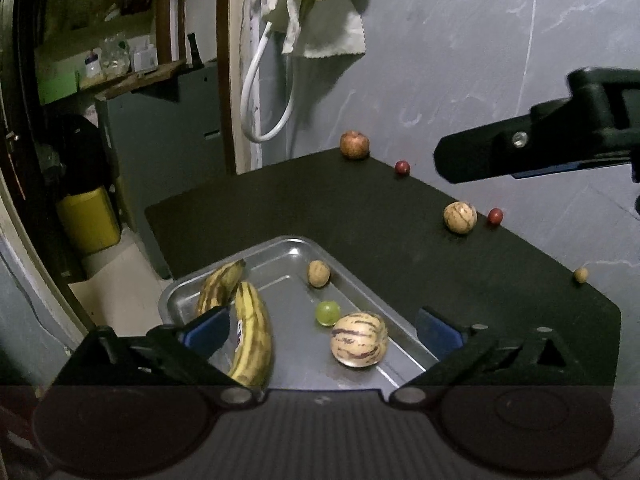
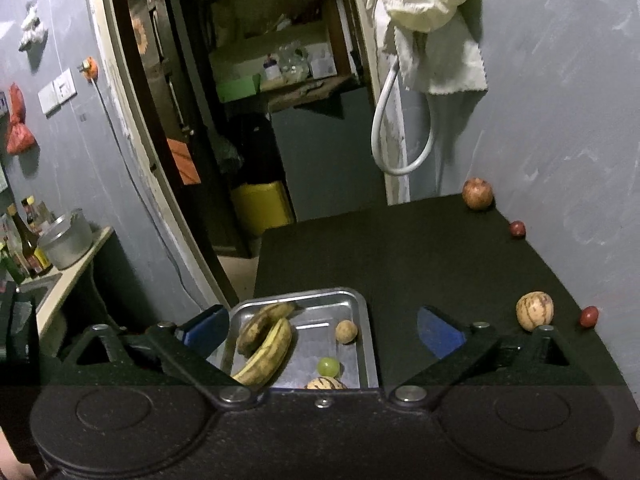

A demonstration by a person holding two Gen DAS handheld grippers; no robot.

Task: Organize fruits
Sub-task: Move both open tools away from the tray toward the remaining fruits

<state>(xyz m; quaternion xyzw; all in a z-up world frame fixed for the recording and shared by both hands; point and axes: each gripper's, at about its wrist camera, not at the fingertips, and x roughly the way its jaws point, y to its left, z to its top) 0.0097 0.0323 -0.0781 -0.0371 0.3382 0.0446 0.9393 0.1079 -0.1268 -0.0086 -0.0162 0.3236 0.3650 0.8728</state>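
A metal tray [image 1: 362, 276] sits on the near left part of a black table [image 1: 280, 204]. In the tray lie two bananas [image 1: 252, 336] side by side on the left, touching each other. To their right there is a small tan fruit [image 1: 318, 273] at the far side, a green grape [image 1: 328, 313] in the middle, and a big striped melon [image 1: 359, 339] at the near side. The grape is just beside the melon.

More fruit is on the table, along the right edge by the gray wall [image 1: 460, 60]. At the far corner is a brown-red apple [image 1: 354, 144]. Near it is a small red fruit [image 1: 402, 167]. Closer in is a second striped melon [image 1: 460, 217] with another red fruit [image 1: 495, 216] just beside it. A tiny tan fruit [image 1: 581, 275] sits alone at the near right edge.

The left gripper [image 1: 324, 330] is above the tray with its blue fingers [image 1: 208, 330] wide apart. Nothing is held between them. The right gripper [image 2: 324, 330] is also wide apart and holds nothing. It looks down on the tray and the table. In the left view one of its fingers sticks in from the right, above the table.

A white cloth [image 1: 320, 0] and a white hose [image 1: 260, 92] hang on the wall beyond the table
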